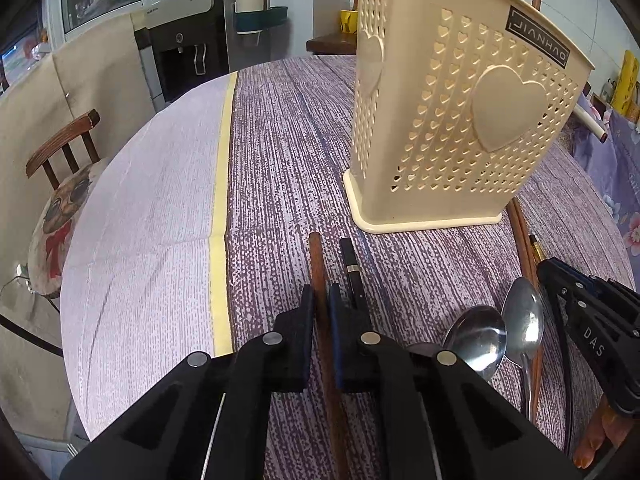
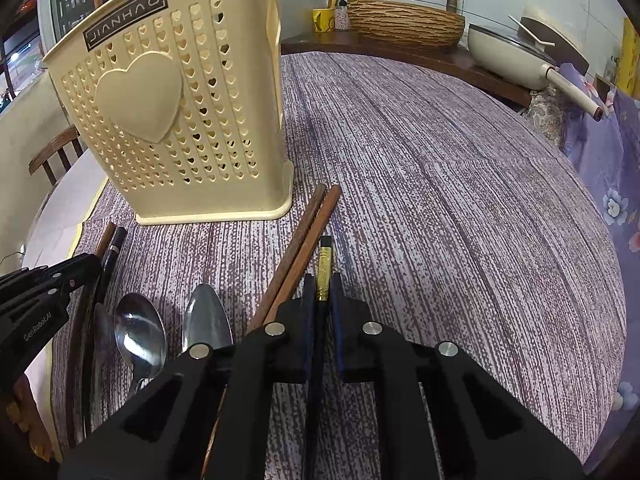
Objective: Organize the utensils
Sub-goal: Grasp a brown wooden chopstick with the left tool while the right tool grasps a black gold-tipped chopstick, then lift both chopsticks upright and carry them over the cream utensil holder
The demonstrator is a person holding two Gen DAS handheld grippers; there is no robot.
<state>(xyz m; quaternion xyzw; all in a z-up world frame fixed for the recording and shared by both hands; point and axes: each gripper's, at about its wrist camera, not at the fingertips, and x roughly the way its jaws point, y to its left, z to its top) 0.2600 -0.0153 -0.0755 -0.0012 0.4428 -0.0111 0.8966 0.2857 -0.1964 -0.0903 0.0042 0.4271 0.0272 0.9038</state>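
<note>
My left claw pinches a brown wooden chopstick lying on the purple-clothed surface, a black chopstick just beside. Two steel spoons lie between. My right claw pinches a black gold-banded chopstick, near the cream perforated plastic holder.

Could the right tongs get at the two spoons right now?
Probably not: the right tongs are shut on a black gold-banded chopstick, and the brown chopstick pair lies between them and the spoons.

Right gripper fingers clamp a black gold-banded chopstick beside the holder.
</note>
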